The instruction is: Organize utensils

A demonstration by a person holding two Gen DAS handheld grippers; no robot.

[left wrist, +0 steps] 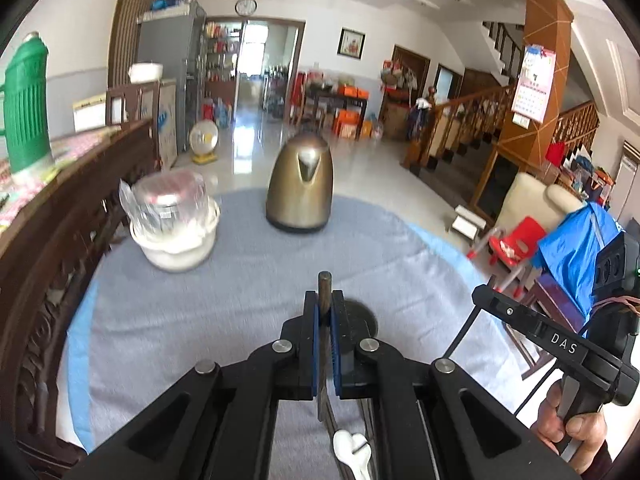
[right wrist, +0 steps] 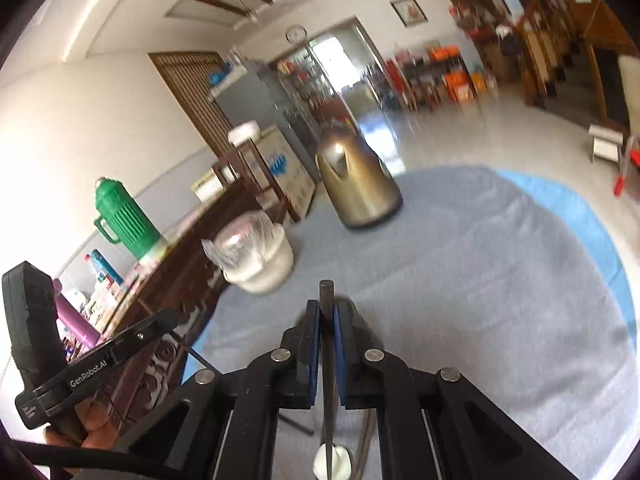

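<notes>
In the left wrist view my left gripper (left wrist: 325, 300) is shut on a thin brown stick (left wrist: 324, 282), likely a chopstick, whose blunt end pokes up past the blue pads. My right gripper (right wrist: 327, 308) is shut the same way on a thin dark stick (right wrist: 326, 292) in the right wrist view. Both are held above the grey tablecloth (left wrist: 224, 300). A small white bone-shaped piece (left wrist: 352, 452) lies on the cloth under the left gripper; in the right wrist view the white piece (right wrist: 338, 462) lies behind the stick's lower end.
A bronze kettle (left wrist: 301, 188) and a white pot topped with clear plastic (left wrist: 176, 224) stand at the table's far side. A dark round object (left wrist: 362, 316) sits just beyond my left fingers. A carved wooden sideboard (left wrist: 60, 232) with a green thermos (left wrist: 26, 108) runs along the left. A hand (left wrist: 568, 428) grips the other handle.
</notes>
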